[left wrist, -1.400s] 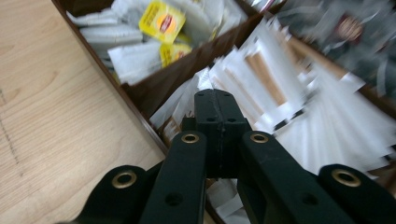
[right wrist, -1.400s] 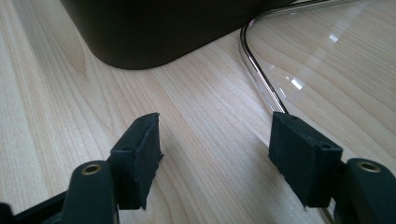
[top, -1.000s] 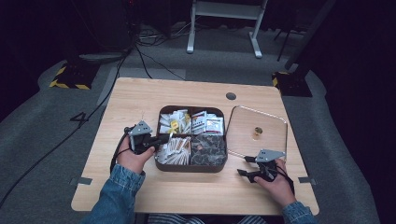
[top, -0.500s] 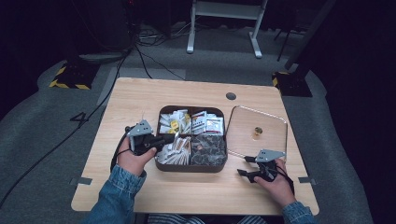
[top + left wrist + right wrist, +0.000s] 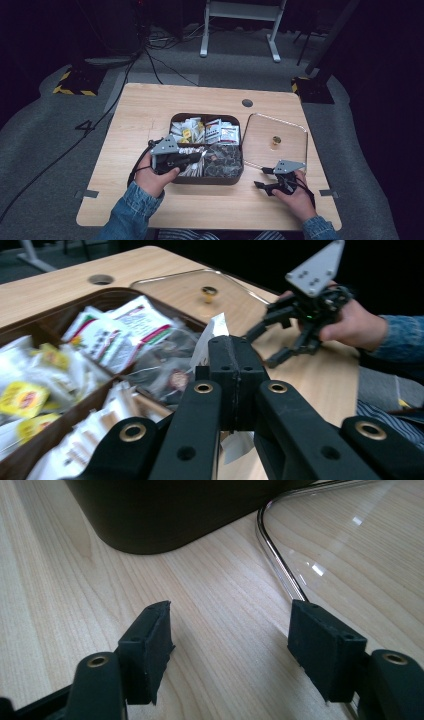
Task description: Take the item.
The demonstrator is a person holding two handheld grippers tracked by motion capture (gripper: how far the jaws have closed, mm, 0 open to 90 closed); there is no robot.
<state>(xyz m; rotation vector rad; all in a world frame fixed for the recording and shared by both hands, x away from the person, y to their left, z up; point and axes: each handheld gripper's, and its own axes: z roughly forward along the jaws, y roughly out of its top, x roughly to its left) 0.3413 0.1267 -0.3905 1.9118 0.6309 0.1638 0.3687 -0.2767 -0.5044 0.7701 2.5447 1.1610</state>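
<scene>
A dark brown compartment box (image 5: 174,120) sits mid-table, full of tea bags and sachets (image 5: 212,131). My left gripper (image 5: 196,158) hovers over its front left compartment, shut on a white paper sachet (image 5: 214,332) that sticks up past the closed jaws. In the left gripper view the gripper (image 5: 235,352) points across the box (image 5: 47,325) toward the other hand. My right gripper (image 5: 263,178) rests low over the table, right of the box and near the front, open with nothing between its fingers (image 5: 147,650).
A clear lid (image 5: 274,131) with a gold knob (image 5: 276,140) lies flat to the right of the box; its rim (image 5: 276,565) runs just ahead of the right gripper (image 5: 230,640). A cable hole (image 5: 247,103) is at the table's back.
My left gripper has shifted slightly right and nearer over the box. The right gripper has stayed put.
</scene>
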